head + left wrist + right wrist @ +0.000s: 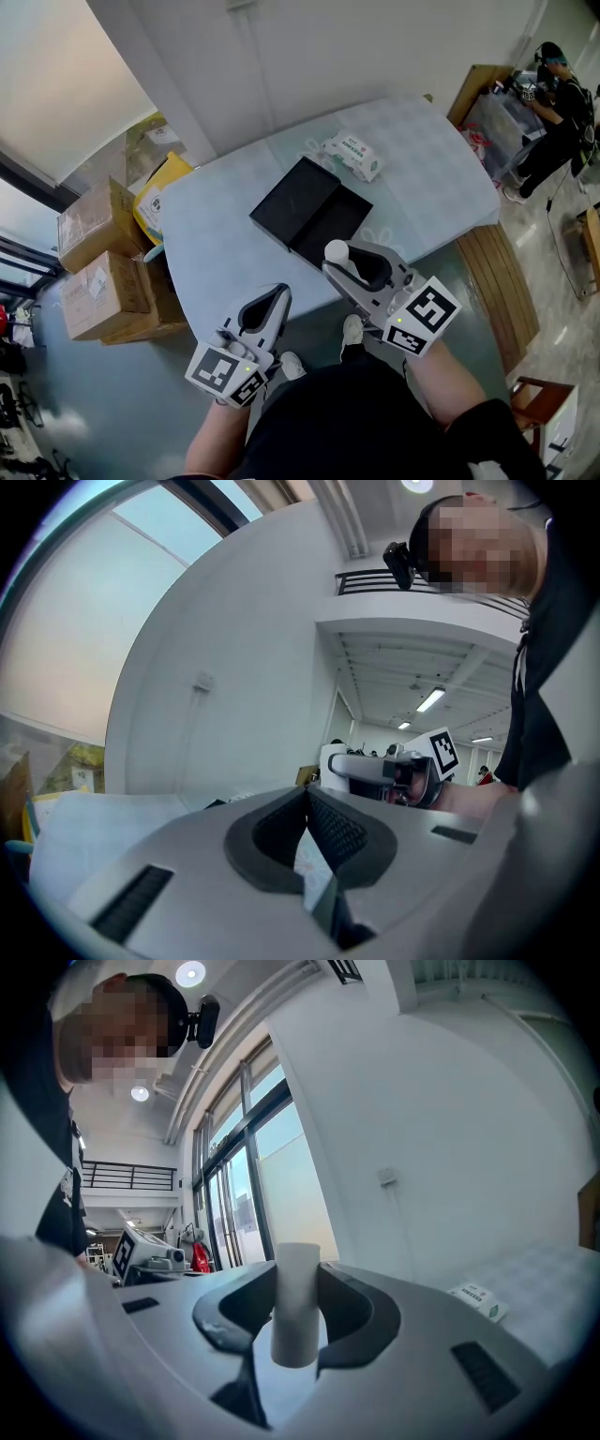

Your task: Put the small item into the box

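An open black box (309,214) lies in the middle of the pale table (431,159). In the head view my right gripper (339,258) hovers at the table's near edge, just in front of the box. It is shut on a small white cylinder (336,251), which stands upright between the jaws. The right gripper view shows the cylinder (295,1321) clamped between the dark pads of the right gripper (296,1269). My left gripper (281,292) is lower left, off the table's near edge. Its jaws (306,794) are shut with nothing between them.
A white tissue pack (353,155) lies beyond the box. Cardboard boxes (98,262) are stacked on the floor to the left. A wooden bench (502,281) runs along the table's right side. A person (558,103) stands far right by a clear bin.
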Demonstrator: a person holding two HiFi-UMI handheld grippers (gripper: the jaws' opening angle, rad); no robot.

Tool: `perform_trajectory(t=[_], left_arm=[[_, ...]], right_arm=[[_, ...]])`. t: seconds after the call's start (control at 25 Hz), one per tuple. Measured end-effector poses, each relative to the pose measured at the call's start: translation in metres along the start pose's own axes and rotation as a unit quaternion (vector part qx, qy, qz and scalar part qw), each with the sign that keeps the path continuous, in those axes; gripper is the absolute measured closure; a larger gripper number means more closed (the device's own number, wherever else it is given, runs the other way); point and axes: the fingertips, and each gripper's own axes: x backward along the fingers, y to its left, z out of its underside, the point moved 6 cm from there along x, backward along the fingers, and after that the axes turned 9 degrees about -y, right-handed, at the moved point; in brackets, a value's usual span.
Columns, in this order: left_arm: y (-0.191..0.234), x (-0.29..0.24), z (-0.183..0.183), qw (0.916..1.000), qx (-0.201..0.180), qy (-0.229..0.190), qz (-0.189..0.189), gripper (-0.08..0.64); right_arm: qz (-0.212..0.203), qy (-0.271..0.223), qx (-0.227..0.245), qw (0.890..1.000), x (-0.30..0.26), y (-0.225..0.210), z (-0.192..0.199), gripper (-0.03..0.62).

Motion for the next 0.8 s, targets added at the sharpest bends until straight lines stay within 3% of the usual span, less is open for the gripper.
perform_trajectory(t=[0.8], left_arm=[[-0.026,-0.093,0.019,0.9984,-0.001,0.005,-0.057,0.552]], right_arm=[[-0.046,0.008,-0.019,0.999,0.024,-0.107,-0.017,0.453]])
